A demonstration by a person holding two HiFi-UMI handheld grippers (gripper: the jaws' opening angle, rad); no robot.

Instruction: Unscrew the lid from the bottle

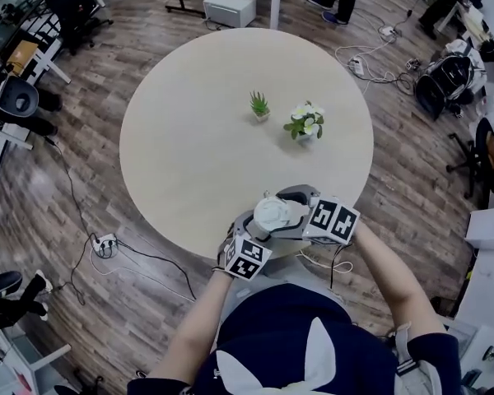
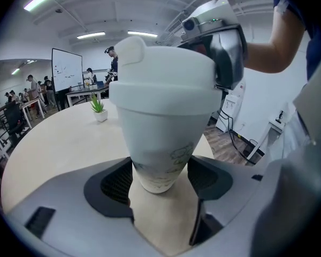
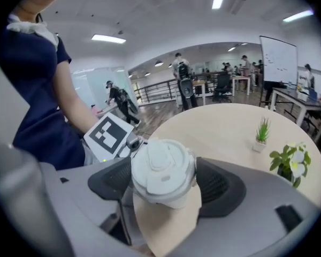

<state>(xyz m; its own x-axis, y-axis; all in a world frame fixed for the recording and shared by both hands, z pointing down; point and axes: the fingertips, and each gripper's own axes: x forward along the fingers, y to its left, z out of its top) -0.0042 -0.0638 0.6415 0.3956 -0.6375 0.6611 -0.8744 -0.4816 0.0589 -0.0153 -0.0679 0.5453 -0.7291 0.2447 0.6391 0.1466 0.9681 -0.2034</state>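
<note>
The bottle (image 2: pixel 160 143) stands upright over the near edge of the counter (image 1: pixel 189 138), tapering downward. Whether its base rests on the counter I cannot tell. The lid (image 3: pixel 163 170) sits on top, not yet off.

The left claw (image 2: pixel 161 181) is closed on the narrow lower body, with a pad pressed against each side. The right claw (image 3: pixel 164 182) comes in from the opposite side and angles down. Its jaws are spread wide but closed on the rim of the lid.

So the two grips are stacked along the bottle's upright axis, and I judge that the twist must turn about that line. Two small potted plants (image 1: pixel 284 115) stand well apart, farther out on the counter.
</note>
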